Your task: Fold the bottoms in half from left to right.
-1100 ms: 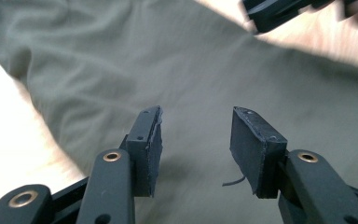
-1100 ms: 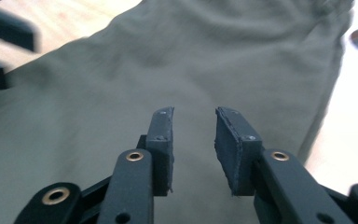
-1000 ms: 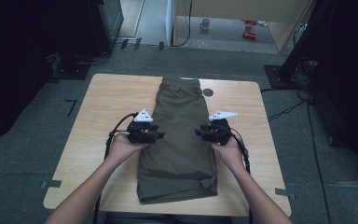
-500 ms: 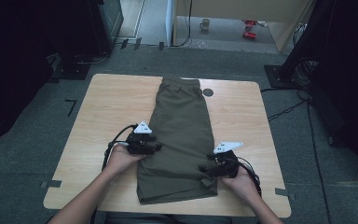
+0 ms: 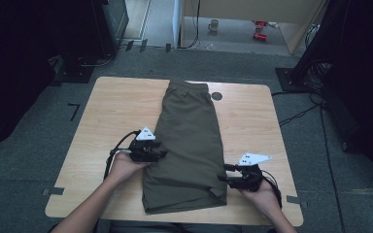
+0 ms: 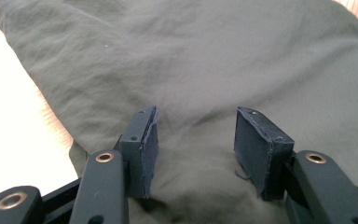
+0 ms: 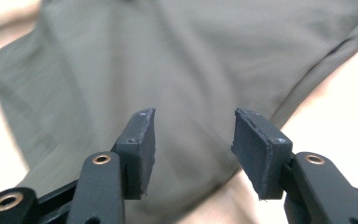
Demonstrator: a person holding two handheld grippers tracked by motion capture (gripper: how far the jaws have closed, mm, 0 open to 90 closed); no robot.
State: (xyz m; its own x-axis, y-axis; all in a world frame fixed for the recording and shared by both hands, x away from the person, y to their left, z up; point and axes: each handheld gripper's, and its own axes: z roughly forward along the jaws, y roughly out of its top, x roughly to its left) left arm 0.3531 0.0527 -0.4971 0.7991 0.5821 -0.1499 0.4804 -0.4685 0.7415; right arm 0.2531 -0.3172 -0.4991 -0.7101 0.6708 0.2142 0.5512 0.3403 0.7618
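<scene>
Olive-green fabric shorts (image 5: 189, 145), folded lengthwise into one long strip, lying down the middle of the pale wooden tabletop (image 5: 111, 107), waistband at the far end, leg hems at the near edge. Left tongs (image 5: 161, 154) at the left edge of the cloth about midway along, jaws apart with wrinkled fabric between and beneath them, nothing pinched yet. Right tongs (image 5: 222, 173) at the right edge nearer the hem, just beside the near right corner, jaws likewise apart and empty, cloth ahead of them. Small dark round spot (image 5: 217, 96) on the tabletop beside the waistband, well clear of the work. Step in hand, by the look of it: lining up both grips for a crosswise fold. Next move probably calls for closing on the hem edges, left tongs shifted nearer first, then lifting evenly and carrying the near end toward the waistband.
</scene>
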